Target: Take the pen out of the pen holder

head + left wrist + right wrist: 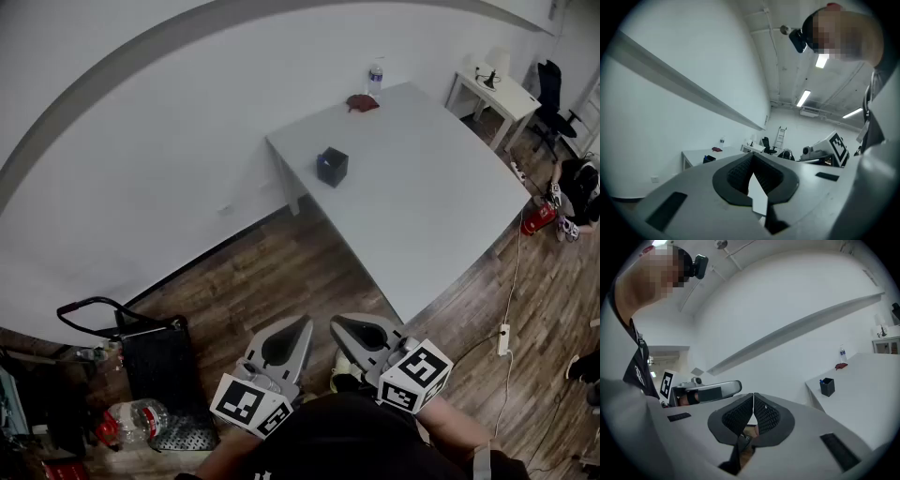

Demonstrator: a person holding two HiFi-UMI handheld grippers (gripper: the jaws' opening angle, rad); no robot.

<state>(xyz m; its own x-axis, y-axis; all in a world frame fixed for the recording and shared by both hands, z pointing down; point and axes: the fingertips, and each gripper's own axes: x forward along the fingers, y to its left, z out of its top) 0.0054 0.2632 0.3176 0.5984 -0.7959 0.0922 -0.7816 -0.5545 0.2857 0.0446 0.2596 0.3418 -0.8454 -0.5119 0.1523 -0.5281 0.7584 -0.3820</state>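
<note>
A black square pen holder (331, 167) stands near the left edge of the white table (441, 187). A blue pen tip (821, 380) pokes out of the pen holder (827, 386) in the right gripper view. The holder shows small and far off (708, 159) in the left gripper view. My left gripper (302, 324) and right gripper (337, 324) are held side by side close to my body, over the wooden floor and well short of the table. Both pairs of jaws meet at the tips, left (752, 157) and right (753, 396), with nothing between them.
A water bottle (375, 77) and a red cloth (362, 102) lie at the table's far end. A small white desk (494, 94) and an office chair (551, 98) stand at the right. A black trolley (155, 361) and a plastic bottle (131, 420) sit at the left.
</note>
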